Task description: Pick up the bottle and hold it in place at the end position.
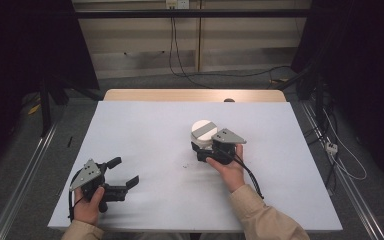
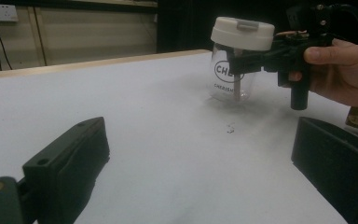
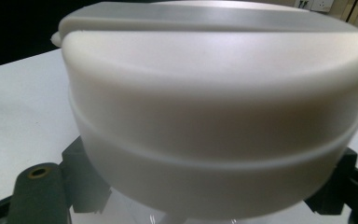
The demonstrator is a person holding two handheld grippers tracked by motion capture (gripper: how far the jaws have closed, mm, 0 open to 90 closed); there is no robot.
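Note:
A clear glass jar (image 1: 203, 131) with a white lid (image 2: 242, 32) and dark lettering stands upright near the middle of the white table. My right gripper (image 1: 200, 147) is shut on the jar just below the lid, one jaw on each side of the glass, with a hand behind it. In the right gripper view the lid (image 3: 214, 116) looms close above the jaws of the right gripper (image 3: 209, 205). My left gripper (image 1: 126, 171) rests at the table's front left, open, with nothing between its jaws. It points toward the jar from well short of it, as the left gripper (image 2: 200, 163) shows.
A small dark speck (image 1: 184, 165) lies on the white table cover (image 1: 145, 125) in front of the jar. A wooden table edge (image 1: 195, 95) runs along the back. Cables (image 1: 175, 55) and a power strip (image 1: 332, 147) lie on the floor around the table.

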